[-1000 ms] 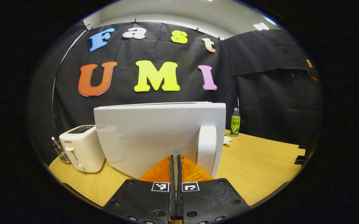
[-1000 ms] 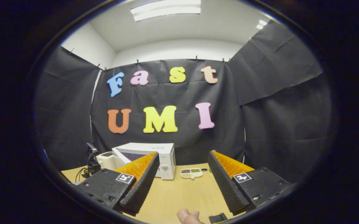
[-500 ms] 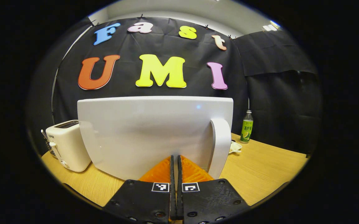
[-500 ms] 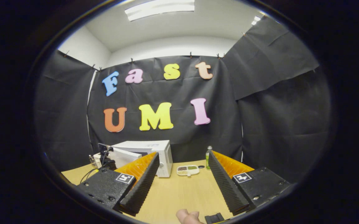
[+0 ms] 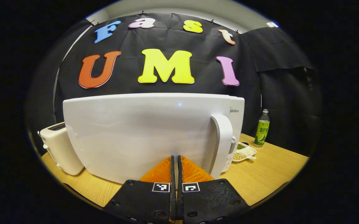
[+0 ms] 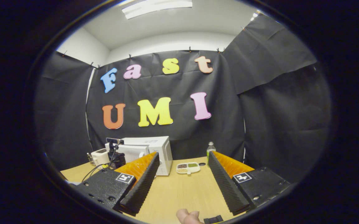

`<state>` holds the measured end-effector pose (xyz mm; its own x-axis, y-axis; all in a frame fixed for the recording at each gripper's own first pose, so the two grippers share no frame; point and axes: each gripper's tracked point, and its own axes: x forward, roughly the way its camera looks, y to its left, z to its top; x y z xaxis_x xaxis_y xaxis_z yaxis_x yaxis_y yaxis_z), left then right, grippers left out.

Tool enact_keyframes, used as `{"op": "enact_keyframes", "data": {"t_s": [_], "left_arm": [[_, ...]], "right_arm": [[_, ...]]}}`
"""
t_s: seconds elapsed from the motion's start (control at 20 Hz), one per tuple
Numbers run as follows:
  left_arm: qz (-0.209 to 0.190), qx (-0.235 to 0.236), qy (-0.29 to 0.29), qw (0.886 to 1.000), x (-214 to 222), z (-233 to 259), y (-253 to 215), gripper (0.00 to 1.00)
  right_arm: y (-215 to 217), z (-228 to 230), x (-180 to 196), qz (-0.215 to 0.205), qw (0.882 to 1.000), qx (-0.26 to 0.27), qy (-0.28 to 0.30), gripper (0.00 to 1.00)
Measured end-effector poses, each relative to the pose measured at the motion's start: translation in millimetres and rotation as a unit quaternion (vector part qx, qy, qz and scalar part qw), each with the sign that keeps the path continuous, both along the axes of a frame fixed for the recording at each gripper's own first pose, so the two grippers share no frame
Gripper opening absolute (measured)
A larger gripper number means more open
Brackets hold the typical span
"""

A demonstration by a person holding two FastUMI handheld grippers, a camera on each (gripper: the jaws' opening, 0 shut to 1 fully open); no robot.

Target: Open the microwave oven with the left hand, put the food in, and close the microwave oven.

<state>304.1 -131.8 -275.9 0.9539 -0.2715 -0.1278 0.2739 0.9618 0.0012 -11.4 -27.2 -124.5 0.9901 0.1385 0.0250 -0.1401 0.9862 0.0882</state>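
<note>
The wooden tabletop (image 6: 179, 193) carries everything. Largest on it is the white microwave oven (image 5: 154, 133), standing toward the back left in the right gripper view (image 6: 149, 151); in the left gripper view its door fills the middle, with the upright white handle (image 5: 224, 143) at the door's right edge. Whether the door is fully latched cannot be told. A white toaster (image 5: 58, 147) stands just beside the oven on its left. The left gripper (image 5: 174, 160) points at the lower door, jaws clenched together with nothing between them, tips at or very near the door. The right gripper (image 6: 182, 174) hangs over the bare tabletop well apart from the oven, jaws released and wide. A green-labelled bottle (image 5: 261, 129) stands right of the oven, and the food, a small divided dish (image 6: 188, 168) of beans, lies on the tabletop between oven and bottle
</note>
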Motion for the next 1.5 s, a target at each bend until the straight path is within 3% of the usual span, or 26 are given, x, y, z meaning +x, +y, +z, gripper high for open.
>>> {"op": "enact_keyframes", "data": {"t_s": [0.2, 0.4, 0.45, 0.5, 0.55, 0.6, 0.65, 0.75, 0.9, 0.95, 1.0, 1.05, 1.1, 1.15, 1.2, 1.25, 1.3, 1.35, 1.5], "left_arm": [[0.049, 0.034, 0.006, 0.998, 19.2, -7.0, 1.3, 0.00], [0.051, 0.035, 0.003, 0.998, 19.5, -4.8, 1.9, 0.00], [0.054, 0.034, 0.006, 0.998, 17.7, -5.1, 3.6, 0.00], [0.064, 0.040, 0.000, 0.997, 14.7, 0.3, 7.8, 0.00], [0.069, 0.046, -0.005, 0.997, 11.7, 4.5, 9.4, 0.01], [0.066, 0.046, -0.005, 0.997, 6.8, 7.5, 6.6, 0.01], [0.063, 0.047, -0.008, 0.997, 1.4, 11.5, 4.0, 0.00], [0.054, 0.047, -0.023, 0.997, -16.7, 26.2, -1.5, 0.01], [0.029, 0.006, -0.032, 0.999, -55.7, 46.1, -15.3, 0.00], [0.020, -0.006, -0.026, 0.999, -69.7, 50.7, -18.5, 0.14], [0.008, -0.013, -0.020, 1.000, -85.6, 54.7, -22.6, 0.37], [0.002, -0.009, -0.017, 1.000, -101.0, 62.0, -24.4, 0.36], [0.000, -0.001, -0.016, 1.000, -116.2, 69.3, -22.8, 0.57], [0.003, 0.009, -0.017, 1.000, -132.4, 78.4, -15.9, 0.62], [0.004, 0.015, -0.017, 1.000, -148.1, 87.9, -12.3, 0.79], [0.002, 0.015, -0.016, 1.000, -165.7, 98.2, -9.3, 0.79], [0.002, 0.011, -0.017, 1.000, -182.1, 108.8, -6.4, 0.98], [0.005, 0.006, -0.017, 1.000, -197.6, 119.7, -2.6, 0.97], [0.027, 0.003, -0.028, 0.999, -246.2, 158.6, 16.0, 0.96]], "right_arm": [[0.3, -7.9, 4.7, 0.009, 1.000, 0.000, 0.008, 1.00], [-3.8, -14.0, 6.5, 0.004, 1.000, 0.001, 0.017, 1.00], [-4.9, -15.2, 7.0, 0.002, 1.000, 0.003, 0.020, 0.92], [-4.7, -16.9, 5.9, 0.001, 1.000, 0.003, 0.023, 1.00], [-3.8, -18.0, 3.8, 0.003, 1.000, 0.004, 0.025, 1.00], [-2.7, -17.2, 2.1, 0.006, 1.000, 0.004, 0.023, 0.92], [-2.1, -17.1, 0.7, 0.006, 1.000, 0.004, 0.022, 1.00], [-1.6, -21.2, -0.1, 0.002, 1.000, -0.004, 0.026, 1.00], [7.0, -21.5, -7.2, 0.006, 0.999, -0.008, 0.033, 1.00], [5.2, -18.9, -10.7, -0.001, 0.999, -0.006, 0.032, 0.92], [4.2, -16.4, -13.8, -0.007, 0.999, -0.006, 0.031, 0.92], [4.0, -11.1, -19.0, -0.014, 1.000, -0.008, 0.025, 0.92], [4.8, -7.8, -24.2, -0.019, 1.000, -0.013, 0.020, 0.92], [6.3, -3.2, -30.1, -0.020, 1.000, -0.016, 0.017, 0.92], [10.0, 1.5, -37.5, -0.017, 1.000, -0.012, 0.013, 0.92], [13.2, 7.3, -43.9, -0.013, 1.000, -0.006, 0.009, 0.92], [12.7, 11.5, -48.9, -0.012, 1.000, 0.000, 0.005, 0.92], [10.5, 16.5, -54.2, -0.014, 1.000, 0.006, 0.003, 1.00], [-4.4, 35.4, -70.1, -0.033, 0.999, 0.018, -0.013, 1.00]]}}
